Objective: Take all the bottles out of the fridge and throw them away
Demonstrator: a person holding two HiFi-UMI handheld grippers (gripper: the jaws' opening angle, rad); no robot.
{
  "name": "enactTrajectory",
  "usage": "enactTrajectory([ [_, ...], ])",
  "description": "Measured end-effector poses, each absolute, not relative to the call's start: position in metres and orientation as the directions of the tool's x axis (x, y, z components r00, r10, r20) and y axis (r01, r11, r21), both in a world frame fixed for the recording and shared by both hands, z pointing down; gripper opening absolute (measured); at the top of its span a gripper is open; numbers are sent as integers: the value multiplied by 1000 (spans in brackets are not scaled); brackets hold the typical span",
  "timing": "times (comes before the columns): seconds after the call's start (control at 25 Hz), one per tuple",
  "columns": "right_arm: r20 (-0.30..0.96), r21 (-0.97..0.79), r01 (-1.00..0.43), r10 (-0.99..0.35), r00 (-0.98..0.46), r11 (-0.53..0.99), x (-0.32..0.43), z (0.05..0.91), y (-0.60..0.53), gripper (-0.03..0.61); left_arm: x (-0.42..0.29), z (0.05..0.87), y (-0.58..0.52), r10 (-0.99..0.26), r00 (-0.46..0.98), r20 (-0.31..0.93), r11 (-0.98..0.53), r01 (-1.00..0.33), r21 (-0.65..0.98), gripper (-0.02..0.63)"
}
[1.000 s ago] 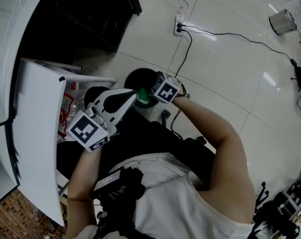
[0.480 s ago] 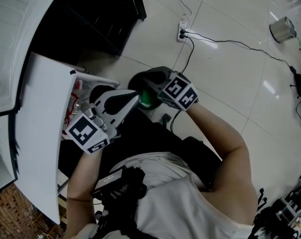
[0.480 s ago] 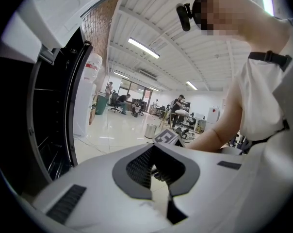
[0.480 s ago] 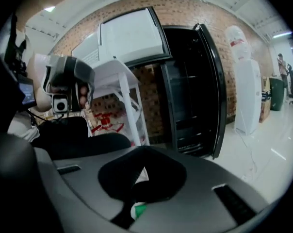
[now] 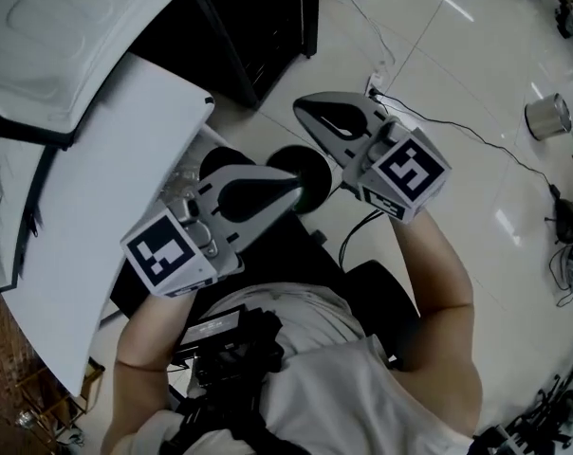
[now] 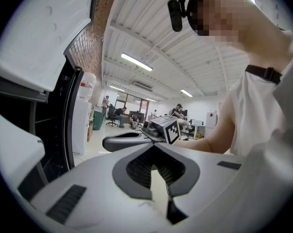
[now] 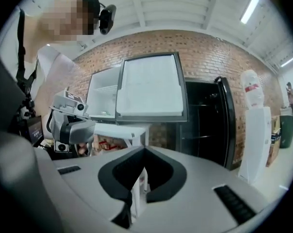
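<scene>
No bottle is between either pair of jaws. My right gripper (image 5: pixel 302 106) is shut and empty, and points up toward the dark fridge (image 5: pixel 258 17). My left gripper (image 5: pixel 299 186) is shut too, its tip over the round black bin (image 5: pixel 313 171) in front of the person's lap. Clear plastic bottles (image 5: pixel 179 182) show partly by the white fridge door (image 5: pixel 97 178), behind the left gripper. In the right gripper view the open fridge (image 7: pixel 137 96) has red-labelled items (image 7: pixel 107 144) low inside. The left gripper view shows the right gripper (image 6: pixel 129 140) ahead.
A power strip with a black cable (image 5: pixel 457 126) lies on the tiled floor. A metal pot (image 5: pixel 545 118) stands at the far right. A tall black cabinet (image 7: pixel 207 125) and a water dispenser (image 7: pixel 253 130) stand right of the fridge. People sit at desks (image 6: pixel 117 115) far back.
The green bottle at the right gripper's jaws over the bin is gone from view. The right gripper has lifted off the bin and swung up toward the fridge. The head view has tilted toward the fridge.
</scene>
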State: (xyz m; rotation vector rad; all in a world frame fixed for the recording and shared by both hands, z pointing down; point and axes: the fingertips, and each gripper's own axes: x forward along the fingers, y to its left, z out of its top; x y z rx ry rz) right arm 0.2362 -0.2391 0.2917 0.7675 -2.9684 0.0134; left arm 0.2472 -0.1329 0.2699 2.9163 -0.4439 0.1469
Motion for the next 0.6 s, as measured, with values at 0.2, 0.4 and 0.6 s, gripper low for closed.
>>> enactTrajectory([
  [0.2, -11, -6, -391, -391, -920, 921, 192, 233, -225, 0, 201, 216, -125, -398, 913, 88, -900, -407, 152, 3],
  [0.4, -35, -8, -276, -276, -960, 961, 138, 197, -212, 0, 130, 186, -122, -572, 817, 71, -816, -576, 50, 3],
  [0.6, -43, -8, -151, -152, -988, 988, 72, 177, -191, 0, 57, 174, -112, -696, 715, 64, -716, -698, 13, 3],
])
